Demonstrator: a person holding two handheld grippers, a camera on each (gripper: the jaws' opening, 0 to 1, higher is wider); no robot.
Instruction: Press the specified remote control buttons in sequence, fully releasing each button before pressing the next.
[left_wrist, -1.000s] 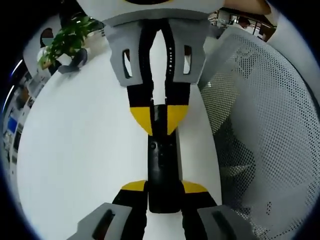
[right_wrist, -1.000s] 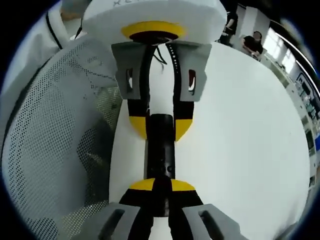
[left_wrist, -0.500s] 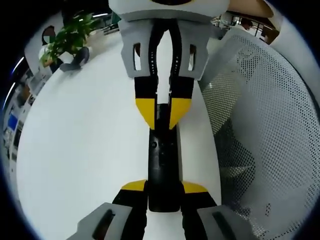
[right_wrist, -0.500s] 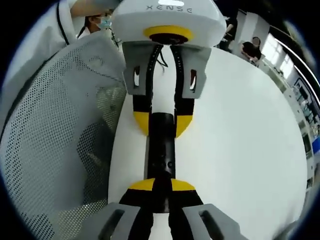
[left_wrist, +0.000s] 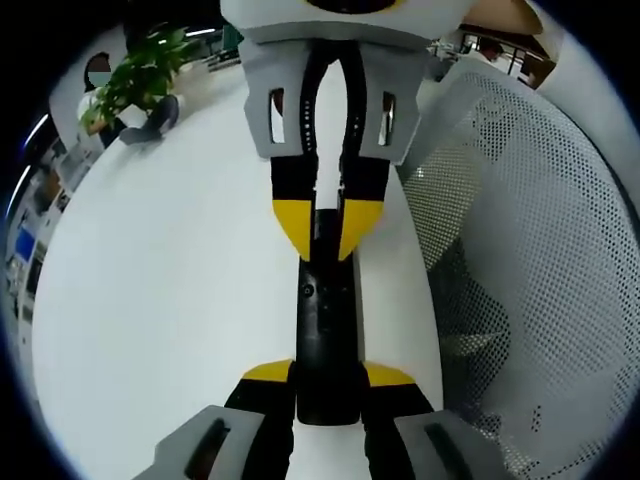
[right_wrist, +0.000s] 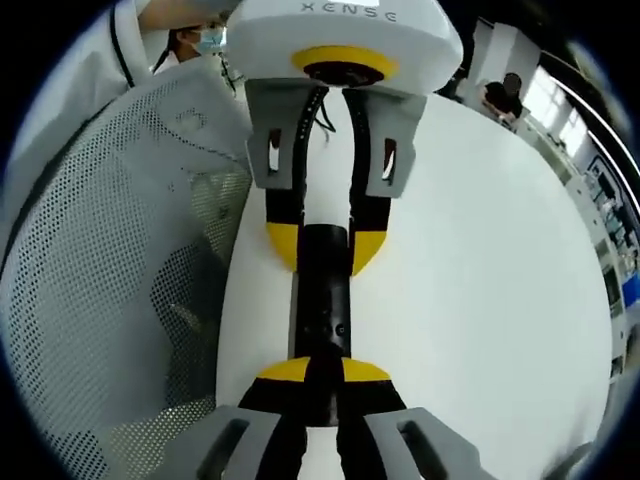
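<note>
A black remote control (left_wrist: 325, 320) lies lengthwise on the white table (left_wrist: 170, 280), near its edge. My left gripper (left_wrist: 328, 385) is shut on the remote's near end, with a yellow-tipped jaw on each side. In the right gripper view the left gripper (right_wrist: 325, 245) reaches in from the top and clasps the far end of the remote (right_wrist: 322, 300). My right gripper (right_wrist: 325, 372) is shut, its jaws close together with the tips over the remote's other end. From the left gripper view the right gripper (left_wrist: 328, 225) faces me, its narrow gap above the remote. I cannot tell which button lies under it.
A white mesh chair back (left_wrist: 530, 250) stands close beside the table edge, also seen as the chair (right_wrist: 110, 260). A potted plant (left_wrist: 135, 80) sits at the table's far side. A seated person (right_wrist: 500, 95) is behind the table (right_wrist: 480, 280).
Over the second the two grippers drew slightly apart along the remote, so each looks smaller in the other's view. The remote has stayed in place and the left grip is unchanged.
</note>
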